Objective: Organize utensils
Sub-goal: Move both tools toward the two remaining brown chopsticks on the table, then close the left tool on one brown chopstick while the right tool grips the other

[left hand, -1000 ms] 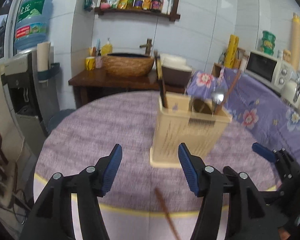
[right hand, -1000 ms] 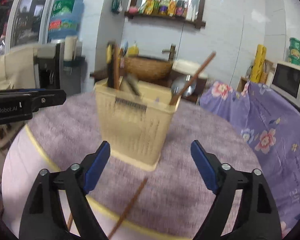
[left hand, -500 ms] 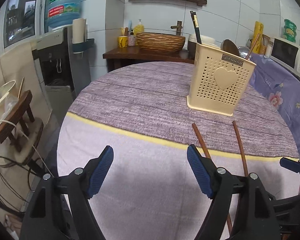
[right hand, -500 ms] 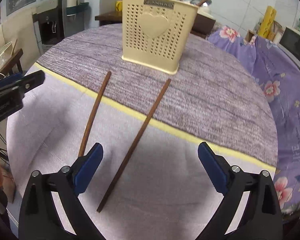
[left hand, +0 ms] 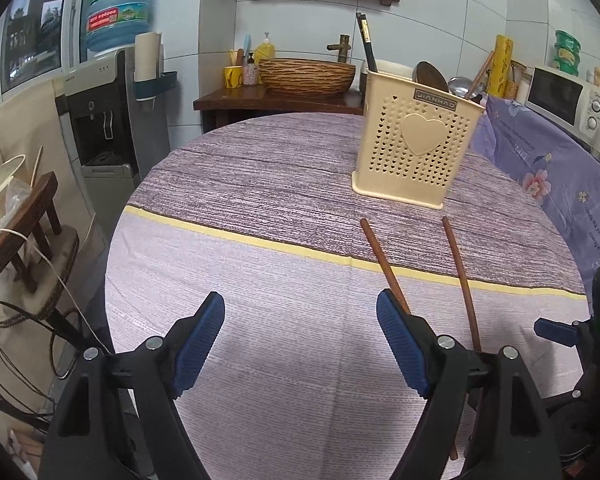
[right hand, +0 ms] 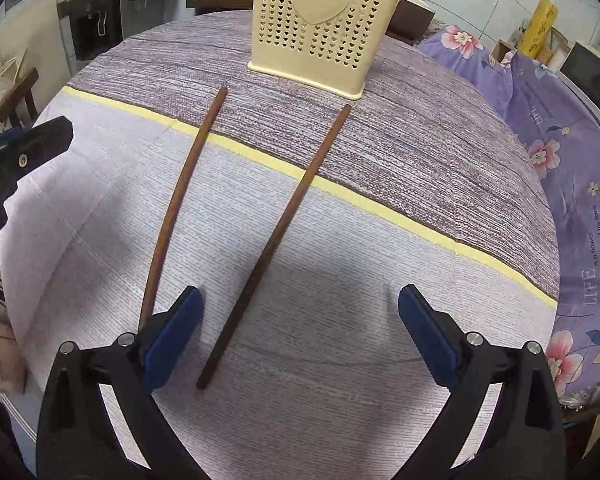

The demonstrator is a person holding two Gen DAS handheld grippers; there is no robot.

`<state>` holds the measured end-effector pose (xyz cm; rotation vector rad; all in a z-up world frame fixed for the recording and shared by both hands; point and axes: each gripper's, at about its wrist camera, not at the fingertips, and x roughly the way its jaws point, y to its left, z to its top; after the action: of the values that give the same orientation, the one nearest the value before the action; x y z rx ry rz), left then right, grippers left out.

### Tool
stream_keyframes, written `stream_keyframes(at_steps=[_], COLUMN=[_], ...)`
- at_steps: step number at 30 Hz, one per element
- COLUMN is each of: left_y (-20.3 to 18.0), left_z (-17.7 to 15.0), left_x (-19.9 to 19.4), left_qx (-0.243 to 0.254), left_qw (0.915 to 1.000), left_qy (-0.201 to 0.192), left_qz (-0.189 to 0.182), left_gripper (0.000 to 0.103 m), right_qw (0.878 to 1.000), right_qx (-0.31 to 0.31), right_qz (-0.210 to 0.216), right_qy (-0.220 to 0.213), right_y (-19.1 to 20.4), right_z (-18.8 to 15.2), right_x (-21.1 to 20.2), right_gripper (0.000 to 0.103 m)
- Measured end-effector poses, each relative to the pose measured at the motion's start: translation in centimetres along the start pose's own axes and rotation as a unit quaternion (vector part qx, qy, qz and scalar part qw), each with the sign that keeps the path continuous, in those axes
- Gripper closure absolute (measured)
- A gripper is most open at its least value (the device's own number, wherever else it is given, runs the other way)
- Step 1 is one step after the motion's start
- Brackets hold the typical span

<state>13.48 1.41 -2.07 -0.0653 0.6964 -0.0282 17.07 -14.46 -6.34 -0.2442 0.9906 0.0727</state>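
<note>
A cream perforated utensil holder (left hand: 416,148) with a heart on its front stands on the round table; it also shows in the right wrist view (right hand: 320,28). It holds black chopsticks (left hand: 366,46), a dark spoon (left hand: 430,76) and a brown chopstick. Two long brown chopsticks lie on the cloth in front of it: the left chopstick (right hand: 182,200) and the right chopstick (right hand: 276,240); both show in the left wrist view (left hand: 384,264) (left hand: 460,280). My left gripper (left hand: 300,344) is open and empty. My right gripper (right hand: 300,336) is open and empty over the near end of the right chopstick.
The round table has a purple-grey cloth with a yellow stripe (left hand: 260,240). A water dispenser (left hand: 112,112) and a wooden stool (left hand: 24,220) stand at the left. A side table with a woven basin (left hand: 306,74) is behind; a microwave (left hand: 568,96) is at the right.
Both grippers have pulled back from the holder and tilted down toward the near part of the table. The two loose chopsticks now lie close under the right gripper. Both stay open.
</note>
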Motion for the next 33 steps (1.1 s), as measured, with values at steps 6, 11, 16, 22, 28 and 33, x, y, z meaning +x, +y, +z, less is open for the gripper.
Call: stream_keyframes(at_steps=[6,11,16,22,28,33], left_y=[-0.4,-1.1,-1.9,-3.6,-5.1,-5.8], left_z=[-0.4,-0.6,-0.6,1.1,2.8,3.4], left_x=[0.6,1.2,2.0,4.2,8.3,10.1], left_qx=[0.003,0.011,0.012,0.024,0.027,0.038], left_qw=[0.9998,0.9991,0.998,0.9953,0.9924,0.9913], left_qy=[0.015,0.03,0.047,0.064,0.099,0.115], left_qz=[-0.012,-0.027,-0.041,-0.068,-0.068,-0.052], left_gripper=[0.025,0.025,0.025,0.043,0.066,0.078], right_qw=[0.999,0.999,0.998,0.989,0.987,0.988], right_qx=[-0.018,0.012,0.033,0.097,0.099,0.089], right_qz=[-0.035,-0.028,0.025,0.08,0.088,0.085], right_qy=[0.013,0.01,-0.043,-0.073,-0.09,-0.091], right_y=[-2.0,-4.9,-5.8,-8.3,-8.5,-8.2], right_z=[-0.7,-1.3,-1.2,0.5,2.2,3.7], right_x=[-0.3,0.0,-0.6,-0.7,-0.4,0.3], right_gripper=[0.007,0.007,0.007,0.007,0.007,0.015])
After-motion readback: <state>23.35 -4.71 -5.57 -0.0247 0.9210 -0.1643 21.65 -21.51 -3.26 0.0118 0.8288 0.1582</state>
